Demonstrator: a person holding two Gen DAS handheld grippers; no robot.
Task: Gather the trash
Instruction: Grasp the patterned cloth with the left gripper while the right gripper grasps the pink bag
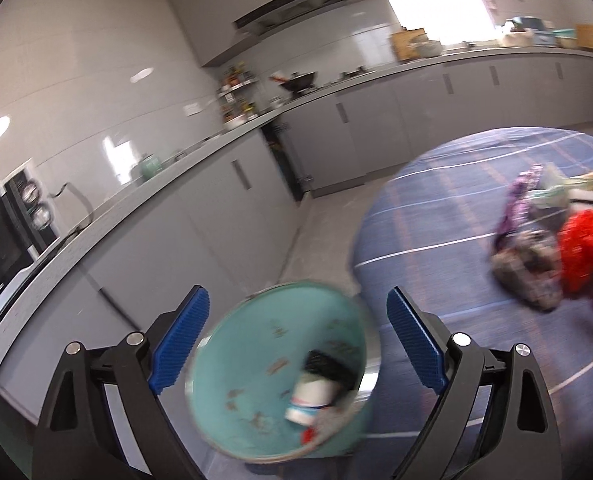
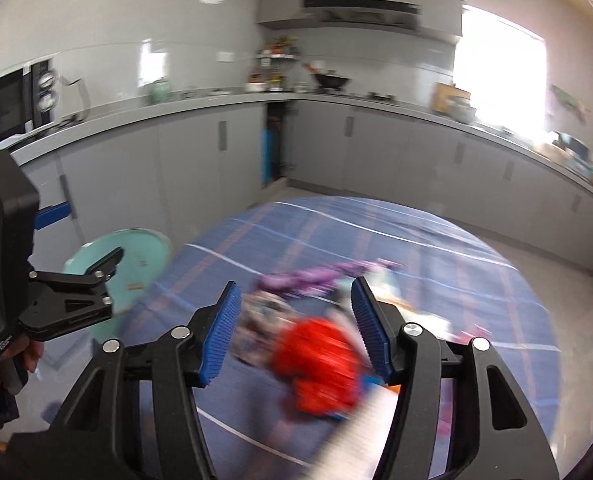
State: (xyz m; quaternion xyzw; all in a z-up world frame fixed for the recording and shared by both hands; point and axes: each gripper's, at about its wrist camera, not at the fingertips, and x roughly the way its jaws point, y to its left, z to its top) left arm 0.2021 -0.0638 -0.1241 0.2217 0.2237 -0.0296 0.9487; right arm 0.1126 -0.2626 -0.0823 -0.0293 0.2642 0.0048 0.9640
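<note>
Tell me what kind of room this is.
Most likely a home kitchen: long grey countertop over grey cabinets, a black wok under a range hood, and a black microwave oven.

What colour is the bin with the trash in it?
Turquoise, or light teal. The bin shows best in the left wrist view.
</note>
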